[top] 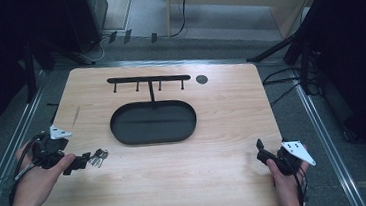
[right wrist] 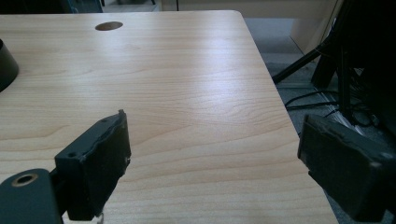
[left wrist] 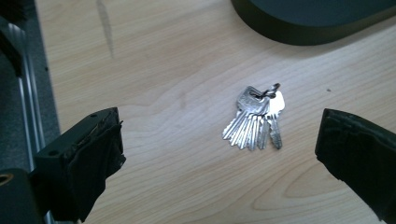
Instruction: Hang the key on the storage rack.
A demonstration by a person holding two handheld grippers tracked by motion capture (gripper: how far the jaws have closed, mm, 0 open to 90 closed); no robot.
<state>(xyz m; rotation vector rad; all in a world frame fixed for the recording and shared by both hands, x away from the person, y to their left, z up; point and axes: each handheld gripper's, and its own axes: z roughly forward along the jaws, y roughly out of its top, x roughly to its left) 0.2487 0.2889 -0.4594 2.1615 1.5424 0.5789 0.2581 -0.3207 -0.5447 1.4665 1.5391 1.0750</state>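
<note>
One bunch of keys (left wrist: 256, 119), silver, fanned flat on the wooden table (top: 221, 109); in the high view it lies at the left of the frame, lower left of the black oval tray (top: 123, 133), and in the left gripper view it sits slightly right of centre with its ring end toward the top. Left gripper (left wrist: 219, 154): jaws wide apart, nothing between them but bare wood and the keys ahead, tips just short of the bunch. Right gripper (right wrist: 212, 163): jaws likewise apart and empty, idle at the lower right of the high view near the table edge, well apart from the keys. Hook rail (top: 149, 79): black bar with four pegs on a post rising from the tray's far rim, upper centre of the high view, all pegs bare. Step in hand, as judged: closing the left gripper on the keys. Handling note: thin metal lying flat gives little to bite, so advance until the bunch is centred between the pads, lower the tips to the wood, and close across the key heads near the ring rather than the splayed blades, which would likely slide and scatter.
</note>
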